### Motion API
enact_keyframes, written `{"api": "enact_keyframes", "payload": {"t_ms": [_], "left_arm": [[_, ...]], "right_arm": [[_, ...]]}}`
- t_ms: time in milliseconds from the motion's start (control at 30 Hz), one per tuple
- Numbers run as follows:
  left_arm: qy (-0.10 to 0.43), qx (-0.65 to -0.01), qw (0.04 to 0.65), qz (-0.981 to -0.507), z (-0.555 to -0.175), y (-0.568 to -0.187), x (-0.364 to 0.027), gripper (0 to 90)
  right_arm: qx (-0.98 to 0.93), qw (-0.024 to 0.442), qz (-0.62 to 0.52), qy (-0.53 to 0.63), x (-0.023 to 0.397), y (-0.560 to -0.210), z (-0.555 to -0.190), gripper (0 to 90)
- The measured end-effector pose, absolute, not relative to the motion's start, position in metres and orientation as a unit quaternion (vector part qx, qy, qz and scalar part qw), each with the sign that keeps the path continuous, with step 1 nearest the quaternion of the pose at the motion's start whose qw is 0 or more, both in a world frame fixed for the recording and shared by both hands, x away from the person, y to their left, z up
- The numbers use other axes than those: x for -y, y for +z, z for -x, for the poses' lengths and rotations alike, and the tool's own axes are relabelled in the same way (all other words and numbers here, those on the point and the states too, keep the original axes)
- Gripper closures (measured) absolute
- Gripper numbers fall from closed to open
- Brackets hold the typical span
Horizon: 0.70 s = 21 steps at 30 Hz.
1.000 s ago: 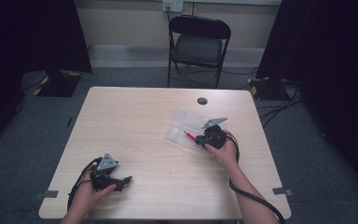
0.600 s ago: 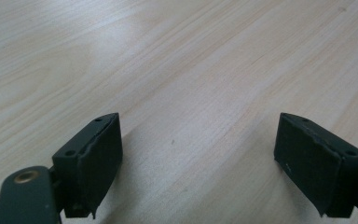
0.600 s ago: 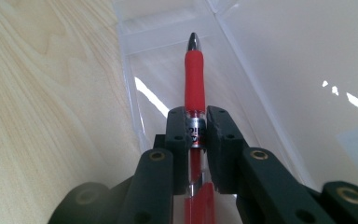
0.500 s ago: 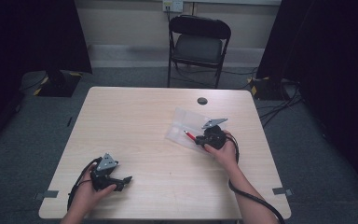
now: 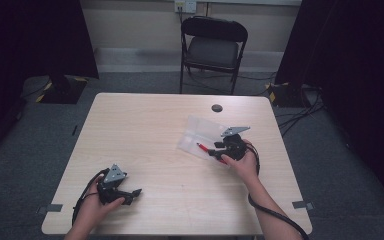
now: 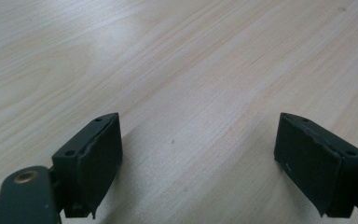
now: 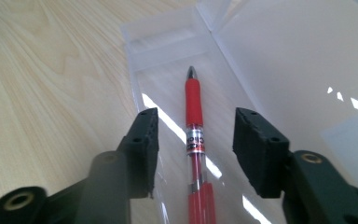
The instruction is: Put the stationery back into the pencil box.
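Right gripper (image 7: 193, 140) jaws just opened, spread astride red pen (image 7: 195, 140) lying in clear case (image 7: 279, 70).

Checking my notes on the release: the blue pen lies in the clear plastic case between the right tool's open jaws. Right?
Not quite: the pen is red, as the right gripper view shows. It lies in the clear plastic case, between the right tool's jaws, which have just been opening and do not touch it.

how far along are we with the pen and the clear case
Done: the red pen lies in the open clear case. In hand: the right gripper has just been opening, its jaws either side of the pen, pads off it. Left: probably closing the lid; the left gripper rests open over bare table.
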<state>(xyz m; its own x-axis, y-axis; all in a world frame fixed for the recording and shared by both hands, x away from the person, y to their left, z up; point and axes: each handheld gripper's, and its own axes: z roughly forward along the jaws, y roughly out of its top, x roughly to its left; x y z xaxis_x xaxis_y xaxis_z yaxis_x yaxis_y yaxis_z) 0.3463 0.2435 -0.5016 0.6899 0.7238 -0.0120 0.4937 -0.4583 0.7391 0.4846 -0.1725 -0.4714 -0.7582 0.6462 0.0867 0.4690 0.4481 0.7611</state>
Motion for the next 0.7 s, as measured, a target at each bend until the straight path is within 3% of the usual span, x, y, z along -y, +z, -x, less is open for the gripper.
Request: {"api": "enact_keyframes", "payload": {"t_ms": [367, 700], "left_arm": [[0.153, -0.361, 0.373, -0.841, -0.347, -0.502, -0.243, 14.7], [0.154, -0.361, 0.373, -0.841, -0.347, -0.502, -0.243, 14.7]], "right_arm": [[-0.839, 0.110, -0.308, 0.434, 0.169, -0.465, -0.477, 33.1], [-0.845, 0.088, -0.302, 0.433, 0.163, -0.462, -0.471, 24.1]]}}
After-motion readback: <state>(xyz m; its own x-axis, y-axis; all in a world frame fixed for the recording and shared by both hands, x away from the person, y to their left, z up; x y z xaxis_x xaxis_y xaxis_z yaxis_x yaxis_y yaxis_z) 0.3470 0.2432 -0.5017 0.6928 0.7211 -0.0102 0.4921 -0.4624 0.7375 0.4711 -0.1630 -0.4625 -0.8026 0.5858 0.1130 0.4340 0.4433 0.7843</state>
